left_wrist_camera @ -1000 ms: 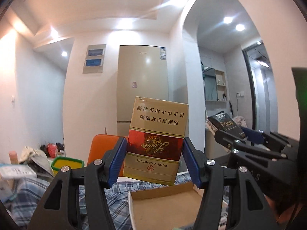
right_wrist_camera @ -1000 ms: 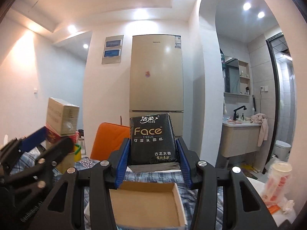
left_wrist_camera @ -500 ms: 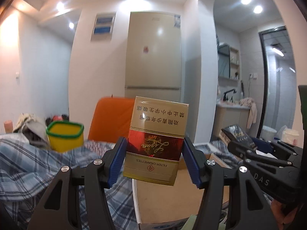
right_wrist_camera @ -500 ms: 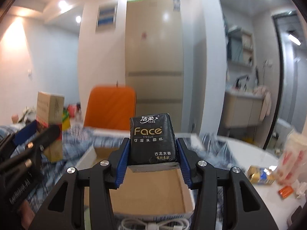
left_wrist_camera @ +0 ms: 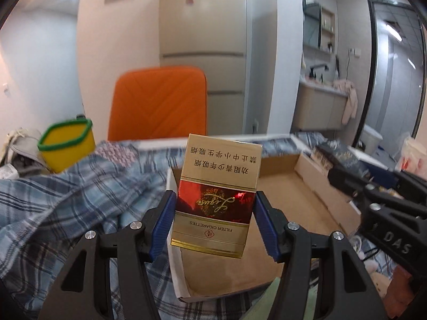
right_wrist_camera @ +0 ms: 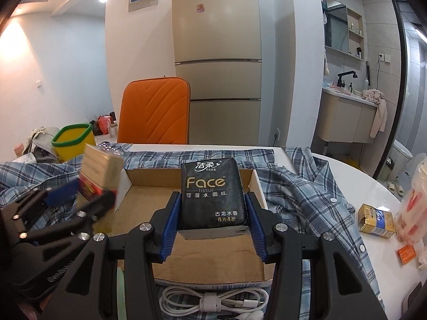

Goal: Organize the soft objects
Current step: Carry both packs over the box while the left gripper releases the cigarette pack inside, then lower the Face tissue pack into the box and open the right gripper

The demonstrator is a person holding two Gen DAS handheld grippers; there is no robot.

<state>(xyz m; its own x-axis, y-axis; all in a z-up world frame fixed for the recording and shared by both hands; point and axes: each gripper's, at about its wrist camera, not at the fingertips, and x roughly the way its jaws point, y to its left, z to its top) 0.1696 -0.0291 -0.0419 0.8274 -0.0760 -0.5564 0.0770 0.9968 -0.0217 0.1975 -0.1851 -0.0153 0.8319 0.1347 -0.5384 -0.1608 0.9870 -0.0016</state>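
My left gripper [left_wrist_camera: 213, 221] is shut on a gold and red cigarette pack [left_wrist_camera: 217, 197], held upside down over the left edge of an open cardboard box [left_wrist_camera: 315, 176]. My right gripper [right_wrist_camera: 212, 226] is shut on a black Face tissue pack [right_wrist_camera: 212, 192], held above the same box [right_wrist_camera: 256, 186]. In the right wrist view the left gripper [right_wrist_camera: 80, 197] and its cigarette pack [right_wrist_camera: 100, 170] show at the left. In the left wrist view the right gripper [left_wrist_camera: 347, 184] with the tissue pack [left_wrist_camera: 336, 154] shows at the right.
A blue plaid shirt [right_wrist_camera: 307, 186] lies spread under the box on a white table [right_wrist_camera: 360, 176]. A yellow tub with a green rim [right_wrist_camera: 73, 145] stands at the left. An orange chair [right_wrist_camera: 154, 112] is behind. A coiled white cable [right_wrist_camera: 210, 301], a small yellow box [right_wrist_camera: 376, 220] and a plastic bag [right_wrist_camera: 413, 200] lie nearby.
Both grippers have tilted down and lowered toward the box, each still holding its pack. The view has gone from ceiling and walls to the tabletop and box.
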